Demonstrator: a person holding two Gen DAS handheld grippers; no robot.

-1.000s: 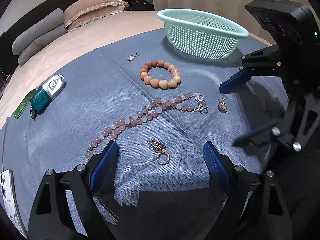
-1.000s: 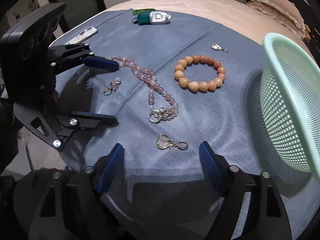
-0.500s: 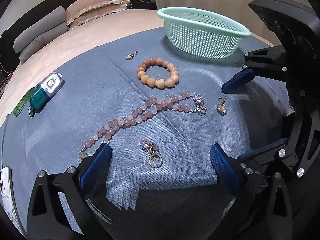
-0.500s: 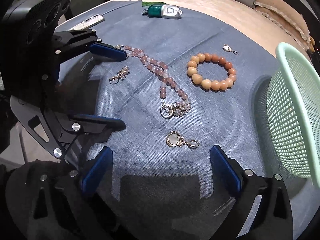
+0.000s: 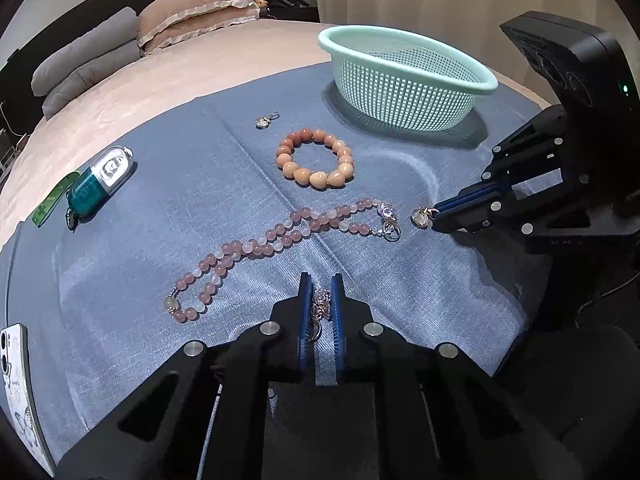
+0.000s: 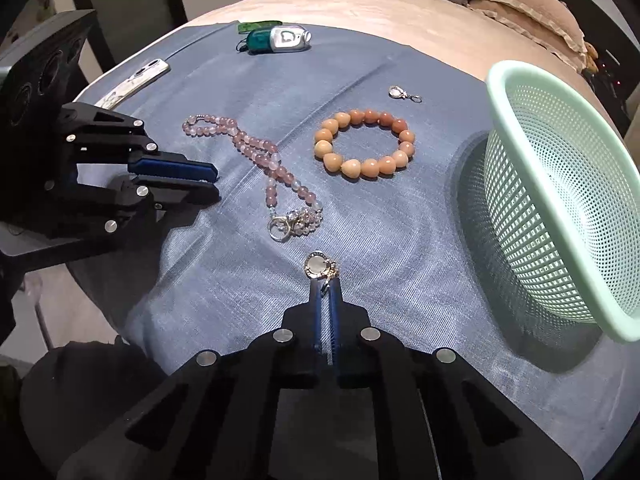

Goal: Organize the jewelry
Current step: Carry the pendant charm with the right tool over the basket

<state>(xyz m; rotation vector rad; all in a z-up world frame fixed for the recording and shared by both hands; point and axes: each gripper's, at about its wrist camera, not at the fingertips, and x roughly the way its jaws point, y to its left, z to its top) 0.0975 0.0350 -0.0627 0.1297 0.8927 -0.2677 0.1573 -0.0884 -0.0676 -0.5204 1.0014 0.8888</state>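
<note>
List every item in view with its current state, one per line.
Left claw: shut on the cluster charm.
Right claw: shut on the round pendant.
Pink bead necklace: lying loose on the cloth.
Orange bead bracelet: flat on the cloth, untouched.
Small far charm: on the cloth, untouched.
Green basket: upright, nothing visible inside.
Phone: face down at the cloth's edge.

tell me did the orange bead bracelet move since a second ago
No. The orange bead bracelet lies in the same spot on the blue cloth, between the mint basket and the pink bead necklace.
</note>
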